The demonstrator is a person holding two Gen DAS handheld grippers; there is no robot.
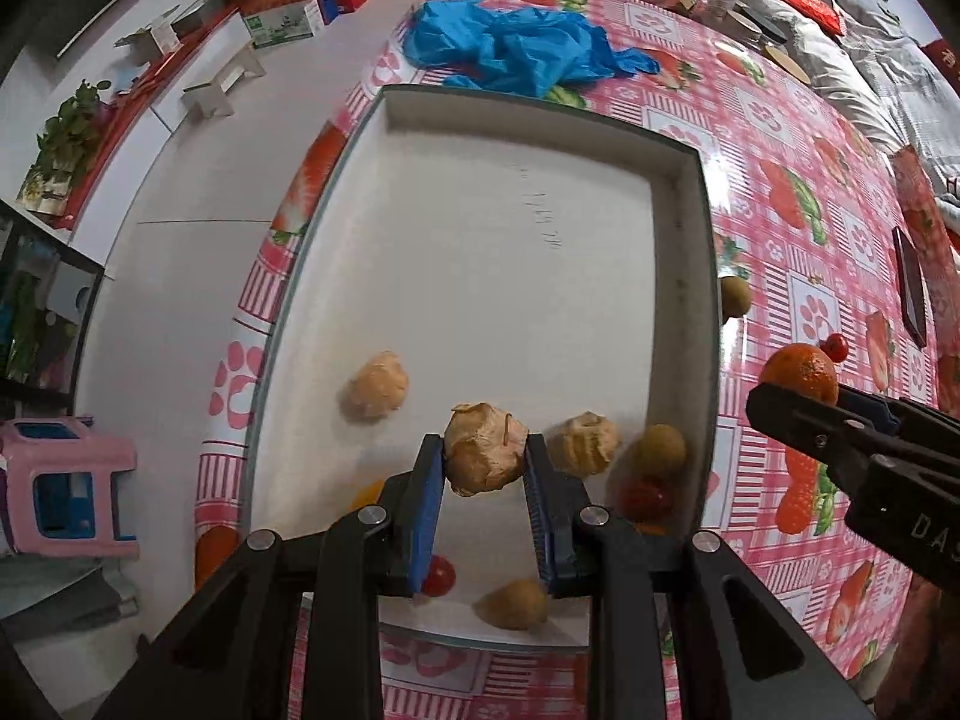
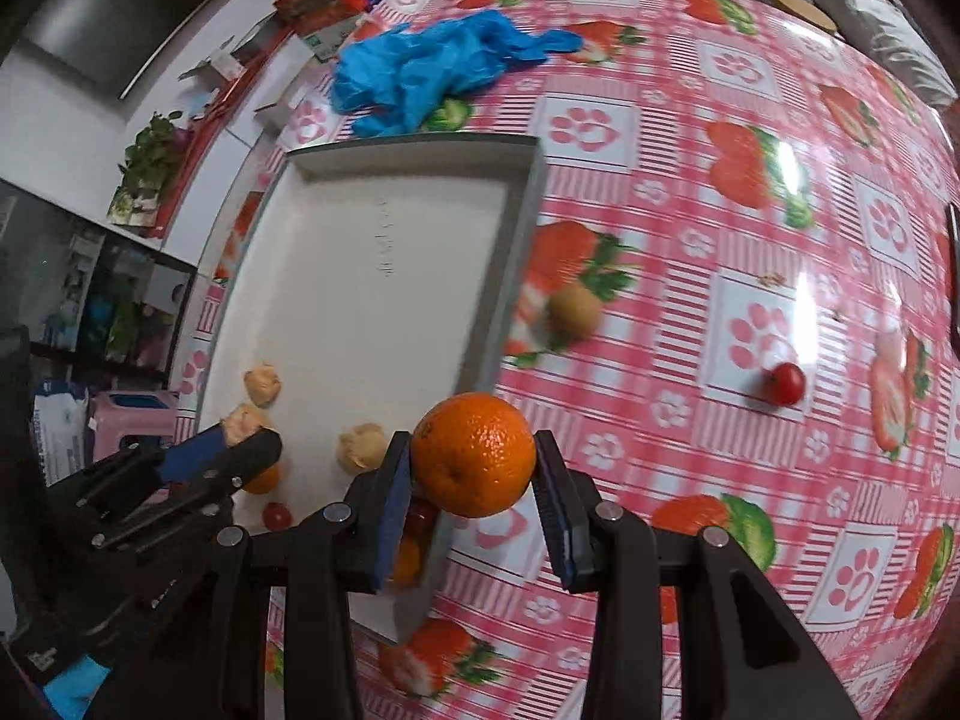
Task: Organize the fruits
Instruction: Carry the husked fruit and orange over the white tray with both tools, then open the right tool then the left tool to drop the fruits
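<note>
Both grippers are loaded, the left gripper (image 1: 485,461) pinching a wrinkled tan fruit (image 1: 485,449) above the white tray (image 1: 690,276), the right gripper (image 2: 474,471) clamping an orange (image 2: 473,453) beside the tray's rim, so I judge a careless release could send it rolling across the tablecloth (image 2: 690,420).

A wrinkled tan fruit (image 1: 485,449) hangs pinched between the blue pads of the left claw (image 1: 485,468) above the white tray (image 1: 690,276). In the tray lie two similar tan lumps (image 1: 378,384), a green-brown round fruit (image 1: 660,450) and cherry tomatoes (image 1: 438,575). The right claw (image 2: 474,468) grips a whole orange mandarin (image 2: 474,462). On the table (image 2: 720,240) rest a brownish round fruit (image 2: 575,311) and a red cherry tomato (image 2: 787,383).
</note>
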